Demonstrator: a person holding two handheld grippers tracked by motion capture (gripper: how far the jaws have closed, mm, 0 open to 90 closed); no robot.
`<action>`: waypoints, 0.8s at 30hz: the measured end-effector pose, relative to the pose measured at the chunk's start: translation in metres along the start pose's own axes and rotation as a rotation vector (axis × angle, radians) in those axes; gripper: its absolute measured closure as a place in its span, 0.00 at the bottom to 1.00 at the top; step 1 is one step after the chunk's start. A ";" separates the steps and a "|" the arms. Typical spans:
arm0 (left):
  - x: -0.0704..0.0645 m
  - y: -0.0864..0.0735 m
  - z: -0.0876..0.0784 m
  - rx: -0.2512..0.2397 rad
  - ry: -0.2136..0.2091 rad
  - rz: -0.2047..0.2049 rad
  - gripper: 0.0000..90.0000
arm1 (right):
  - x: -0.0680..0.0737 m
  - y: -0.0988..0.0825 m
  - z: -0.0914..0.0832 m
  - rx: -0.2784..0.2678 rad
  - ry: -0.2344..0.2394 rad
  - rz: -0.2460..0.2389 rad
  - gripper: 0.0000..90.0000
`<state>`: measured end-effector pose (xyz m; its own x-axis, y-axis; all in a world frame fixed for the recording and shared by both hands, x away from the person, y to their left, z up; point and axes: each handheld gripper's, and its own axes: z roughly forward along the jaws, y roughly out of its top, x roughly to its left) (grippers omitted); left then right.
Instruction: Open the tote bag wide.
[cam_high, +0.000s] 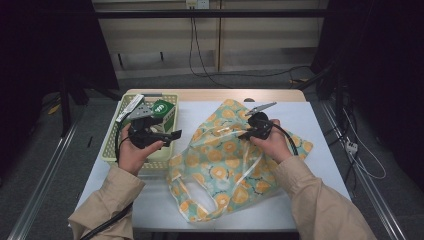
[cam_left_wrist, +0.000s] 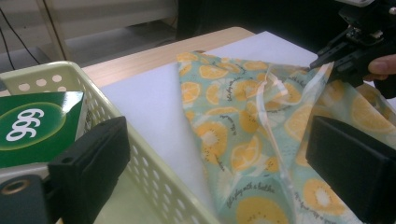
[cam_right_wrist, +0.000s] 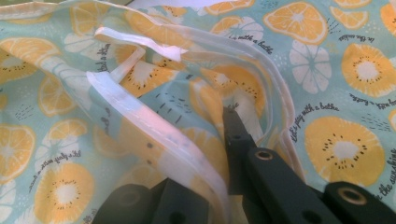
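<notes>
White sheeting covers the counter (cam_high: 310, 150), with a perforated basket (cam_high: 111, 150) at its left edge holding a green carton (cam_high: 164, 110). A citrus-print bag (cam_high: 220, 160) of thin, limp film lies crumpled mid-counter, judged light and slippery. Its white-edged rim (cam_right_wrist: 140, 126) is pinched by the right tongs (cam_high: 248, 134), clamped shut. The left tongs (cam_high: 172, 135) are held apart, empty, above the basket. The stiffer rim seam is judged the best hold.
</notes>
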<state>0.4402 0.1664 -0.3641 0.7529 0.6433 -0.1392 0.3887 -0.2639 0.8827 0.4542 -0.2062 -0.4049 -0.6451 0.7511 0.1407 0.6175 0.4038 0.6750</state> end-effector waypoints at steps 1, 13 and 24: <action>0.002 0.000 0.000 0.011 -0.001 0.002 0.07 | 0.000 -0.001 0.000 0.001 0.001 0.001 0.99; 0.019 -0.001 -0.013 -0.007 0.013 -0.003 0.06 | -0.002 0.000 -0.002 -0.002 -0.004 0.002 0.99; 0.032 -0.008 -0.023 0.008 0.026 -0.016 0.06 | 0.001 0.001 -0.001 0.008 -0.007 -0.008 0.99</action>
<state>0.4494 0.2058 -0.3660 0.7323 0.6662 -0.1414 0.4050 -0.2591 0.8769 0.4537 -0.2056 -0.4041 -0.6471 0.7512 0.1302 0.6155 0.4140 0.6706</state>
